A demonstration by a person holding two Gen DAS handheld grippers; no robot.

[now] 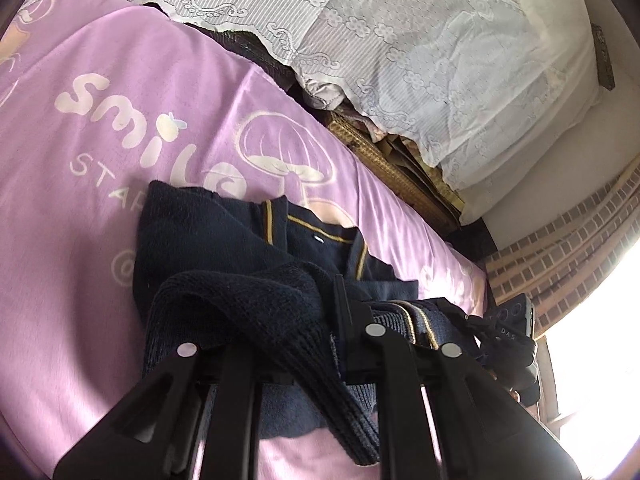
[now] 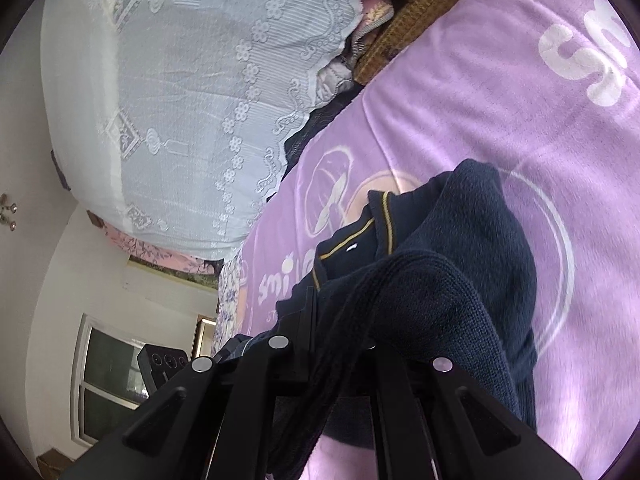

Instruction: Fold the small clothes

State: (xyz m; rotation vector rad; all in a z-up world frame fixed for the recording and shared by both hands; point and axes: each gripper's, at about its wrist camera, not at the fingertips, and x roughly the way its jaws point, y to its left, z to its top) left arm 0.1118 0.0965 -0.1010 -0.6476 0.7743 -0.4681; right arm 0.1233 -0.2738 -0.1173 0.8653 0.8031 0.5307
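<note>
Our left gripper sits low over the bed, and the ribbed hem of the navy knitted sweater is bunched between its jaws and draped over them; the fabric hides the fingertips, but the jaws look closed on the knit. In the left wrist view the sweater lies on the purple blanket, collar with its thin yellow stripe pointing away from us, lower part lifted and folded toward the collar. Beyond the blanket's far edge we see a woven mat and then a pale lace cover over bedding. To the right, our right gripper shows as a dark body with its camera housing, just beside the sweater's right edge. From the right wrist view, that right gripper also has knit gathered between its jaws, a thick dark fold running down across them, so it appears clamped on the sweater. The purple blanket fills the right of that view, the lace cover the left.
</note>
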